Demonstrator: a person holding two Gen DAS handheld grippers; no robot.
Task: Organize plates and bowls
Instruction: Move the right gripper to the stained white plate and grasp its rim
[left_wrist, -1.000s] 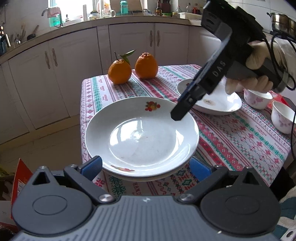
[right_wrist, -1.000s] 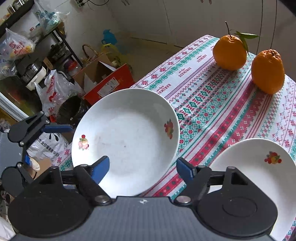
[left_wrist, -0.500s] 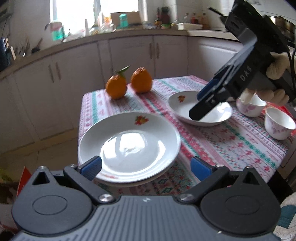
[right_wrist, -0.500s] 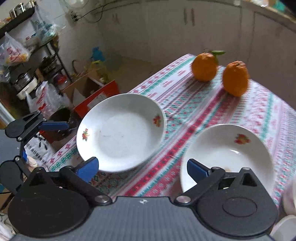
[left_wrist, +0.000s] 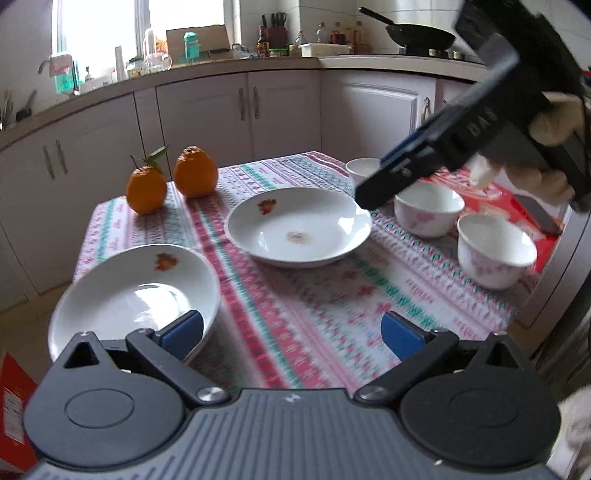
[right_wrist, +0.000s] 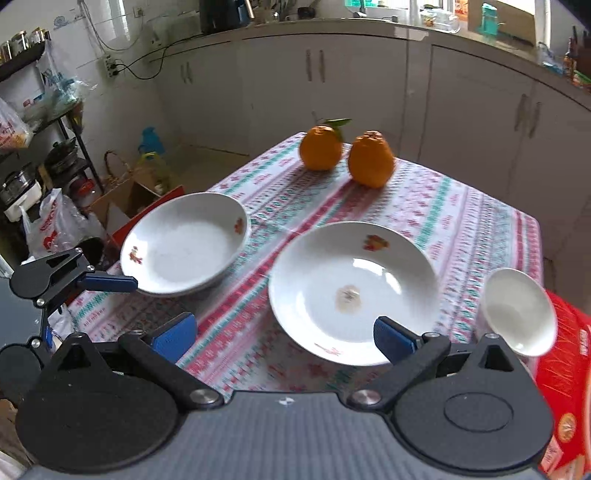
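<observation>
Risk first at the table (left_wrist: 317, 332) edge: stacked plates (left_wrist: 133, 291) at the near left corner, rim apparently past the edge, easily tipped by a knock. Soiled plate (right_wrist: 351, 288) mid-table, flat, mouth up, round, no long axis. Bowls (left_wrist: 428, 208) upright, close together by the right side, liable to clink. Left gripper (left_wrist: 291, 334) spread wide, empty; right gripper (right_wrist: 282, 334) likewise, holding nothing.

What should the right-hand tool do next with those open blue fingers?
Probably lower the right gripper so its open, empty fingers straddle the near rim of the stained plate. That plate lies alone, beside the plate stack at the table's corner.
</observation>
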